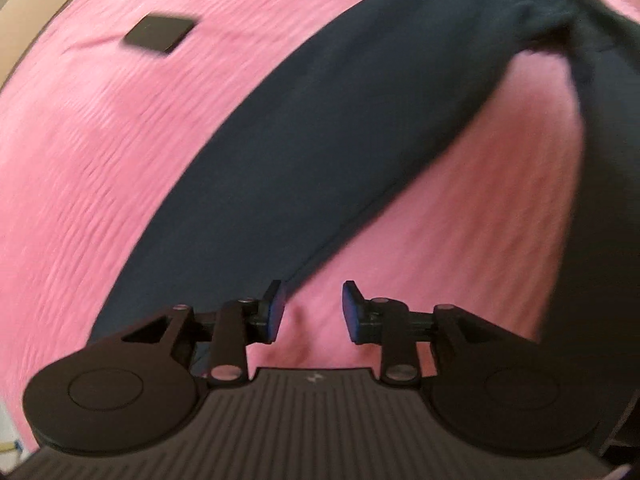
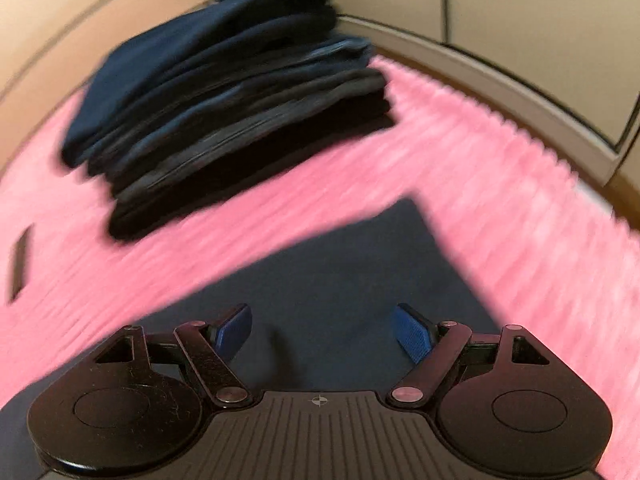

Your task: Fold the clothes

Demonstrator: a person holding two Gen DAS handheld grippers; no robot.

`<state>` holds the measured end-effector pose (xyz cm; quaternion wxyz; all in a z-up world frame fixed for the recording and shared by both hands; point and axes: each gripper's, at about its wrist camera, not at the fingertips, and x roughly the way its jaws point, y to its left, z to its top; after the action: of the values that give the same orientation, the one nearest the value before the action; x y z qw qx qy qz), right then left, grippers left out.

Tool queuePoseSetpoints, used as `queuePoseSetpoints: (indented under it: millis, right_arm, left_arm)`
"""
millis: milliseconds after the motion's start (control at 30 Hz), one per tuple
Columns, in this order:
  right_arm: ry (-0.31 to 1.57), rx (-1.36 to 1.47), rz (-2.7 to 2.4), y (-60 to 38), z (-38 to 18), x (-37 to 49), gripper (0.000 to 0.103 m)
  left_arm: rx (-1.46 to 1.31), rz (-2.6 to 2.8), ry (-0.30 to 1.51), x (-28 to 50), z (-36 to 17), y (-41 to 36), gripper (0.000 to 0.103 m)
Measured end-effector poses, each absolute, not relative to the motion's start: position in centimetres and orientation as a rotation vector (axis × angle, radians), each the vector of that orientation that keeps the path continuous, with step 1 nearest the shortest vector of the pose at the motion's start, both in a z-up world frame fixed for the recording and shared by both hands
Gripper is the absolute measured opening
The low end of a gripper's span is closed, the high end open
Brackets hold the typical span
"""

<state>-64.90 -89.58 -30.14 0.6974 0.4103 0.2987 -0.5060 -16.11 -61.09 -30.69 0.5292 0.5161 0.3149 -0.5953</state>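
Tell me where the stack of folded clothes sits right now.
In the right wrist view, the stack of folded clothes sits upper left on the pink cover, beyond the spread dark garment.

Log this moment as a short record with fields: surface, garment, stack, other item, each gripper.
surface: pink ribbed cover
garment: dark navy piece spread flat, unfolded, on the cover; its squared end lies under the right gripper
stack: pile of folded dark clothes beyond the garment on the cover
other item: small flat black square lying on the cover
left gripper: open, empty, at the garment's edge
right gripper: open, empty, over the garment
image quality: both views motion-blurred
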Motion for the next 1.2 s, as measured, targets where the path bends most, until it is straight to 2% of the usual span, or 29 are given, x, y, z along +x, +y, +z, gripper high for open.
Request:
queuePoseSetpoints:
  millis: [33, 200, 300, 467, 633, 767, 800, 833, 1000, 1200]
  right_arm:
    - [0.678, 0.937, -1.116, -88.0, -30.6, -65.2, 0.081]
    - [0.788, 1.003, -1.199, -81.1, -33.1, -71.5, 0.080]
    - [0.806, 0.982, -1.296, -80.8, -32.0, -75.4, 0.080]
    - [0.762, 0.893, -1.298, -82.5, -30.8, -76.5, 0.081]
    - [0.655, 0.973, -1.215, -81.6, -31.4, -73.0, 0.081]
    - [0.704, 1.012, -1.080, -79.6, -33.4, -69.0, 0.081]
    - [0.724, 1.011, -1.065, -79.1, -34.0, -68.4, 0.089]
    - [0.725, 0.978, -1.068, -78.5, -34.0, -68.1, 0.091]
    - [0.815, 0.866, -1.130, -75.6, -31.7, -67.3, 0.091]
    - [0.816, 0.834, -0.997, -69.1, -29.6, -62.1, 0.091]
  left_arm:
    - [1.238, -1.455, 0.740, -17.1, -30.4, -61.3, 0.034]
    - [1.282, -1.564, 0.709, -20.3, -30.0, -62.3, 0.035]
    - [1.300, -1.584, 0.710, -21.0, -30.3, -62.8, 0.036]
    - [1.329, -1.615, 0.714, -22.5, -30.6, -63.4, 0.037]
    - [1.344, -1.644, 0.687, -24.4, -30.3, -63.5, 0.039]
    - [1.358, -1.632, 0.678, -25.1, -30.0, -62.8, 0.041]
    - [1.358, -1.630, 0.677, -25.2, -29.8, -62.4, 0.041]
    - [1.353, -1.629, 0.678, -25.3, -29.5, -61.9, 0.041]
    - [1.316, -1.623, 0.691, -25.3, -28.2, -59.1, 0.044]
    - [1.287, -1.622, 0.697, -25.3, -27.0, -54.1, 0.046]
